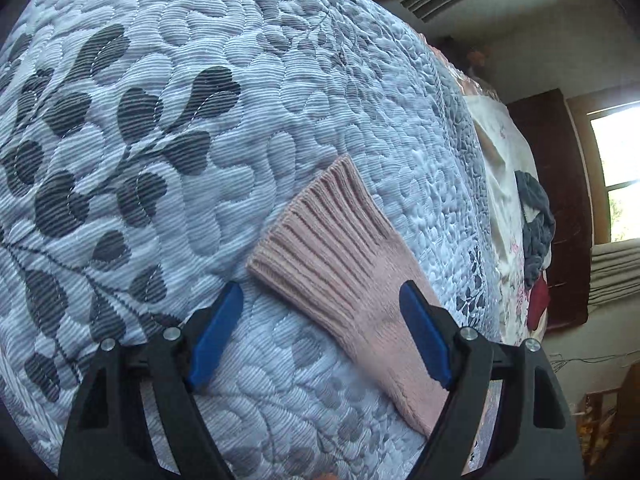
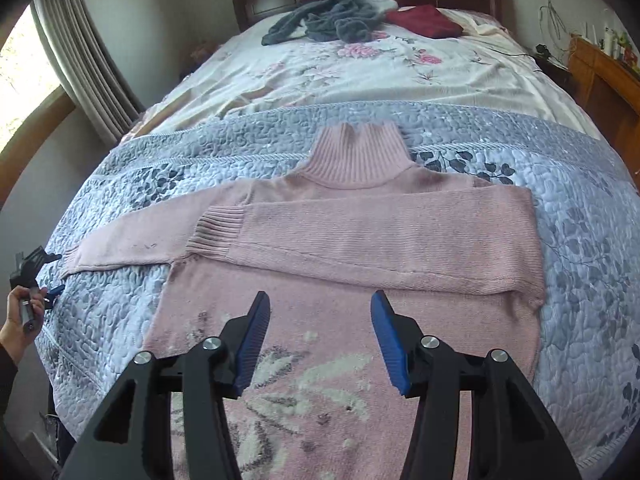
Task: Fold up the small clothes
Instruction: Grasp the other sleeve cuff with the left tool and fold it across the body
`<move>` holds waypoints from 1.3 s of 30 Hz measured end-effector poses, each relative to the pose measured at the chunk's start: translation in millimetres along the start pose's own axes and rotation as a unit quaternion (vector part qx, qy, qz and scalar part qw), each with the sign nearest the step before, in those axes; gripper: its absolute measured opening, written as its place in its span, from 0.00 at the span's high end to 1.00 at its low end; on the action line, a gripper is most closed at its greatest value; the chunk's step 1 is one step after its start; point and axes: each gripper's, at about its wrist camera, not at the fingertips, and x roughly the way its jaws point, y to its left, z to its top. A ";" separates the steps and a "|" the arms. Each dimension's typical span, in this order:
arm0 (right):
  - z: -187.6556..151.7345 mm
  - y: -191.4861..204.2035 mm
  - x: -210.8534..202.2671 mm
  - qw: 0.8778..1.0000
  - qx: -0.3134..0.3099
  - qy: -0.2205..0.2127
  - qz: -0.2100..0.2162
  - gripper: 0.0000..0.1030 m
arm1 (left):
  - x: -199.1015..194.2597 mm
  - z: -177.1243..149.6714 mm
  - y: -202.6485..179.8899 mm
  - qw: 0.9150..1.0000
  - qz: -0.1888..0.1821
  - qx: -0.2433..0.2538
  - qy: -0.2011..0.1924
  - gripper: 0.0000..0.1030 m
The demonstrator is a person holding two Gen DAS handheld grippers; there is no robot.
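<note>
Pink sweater (image 2: 360,248) judged soft, limp, light. Ribbed cuff (image 1: 320,236) looked the best hold. Left gripper (image 1: 320,320) and right gripper (image 2: 318,336) both released, grasping nothing.

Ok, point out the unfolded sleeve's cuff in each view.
Left wrist: the cuff lies at centre, just ahead of the open left gripper, flat on the quilt.
Right wrist: the same cuff is at far left, at the end of the outstretched sleeve, near the left gripper.
Shared landmark: the grey clothes near the headboard.
</note>
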 end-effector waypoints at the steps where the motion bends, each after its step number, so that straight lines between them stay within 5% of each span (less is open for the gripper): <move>1: 1.3 3.7 -1.3 1.000 0.000 0.000 0.002 0.49 | 2.3 1.5 -1.7 1.000 -0.001 0.004 -0.004 0.17; 5: 6.3 14.4 -7.0 1.000 0.000 -0.004 0.005 0.49 | 8.4 9.0 -6.0 1.000 0.005 0.019 -0.018 0.17; 7: 8.9 17.7 -9.4 1.000 0.002 -0.005 0.008 0.49 | 11.1 12.4 -8.9 0.999 0.013 0.024 -0.023 0.25; 9: 11.3 19.8 -12.3 1.000 0.004 -0.007 0.011 0.49 | 12.5 16.4 -8.8 0.999 0.024 0.027 -0.021 0.55; 12: 14.1 23.3 -16.7 1.000 0.004 -0.010 0.013 0.49 | 10.7 23.0 -5.6 0.999 0.022 0.022 -0.012 0.81; 20: 15.9 21.3 -28.5 0.999 0.018 -0.012 0.027 0.49 | -28.3 7.5 -88.4 0.992 -0.072 0.099 -0.017 0.90; 29: 12.0 -2.2 -43.8 0.997 0.059 -0.013 0.041 0.49 | -39.5 -95.4 -262.8 0.950 -0.190 0.247 0.032 0.90; 39: 8.0 -52.7 -40.1 0.993 0.111 -0.005 0.049 0.48 | 39.5 -237.9 -358.5 0.903 -0.186 0.368 0.124 0.91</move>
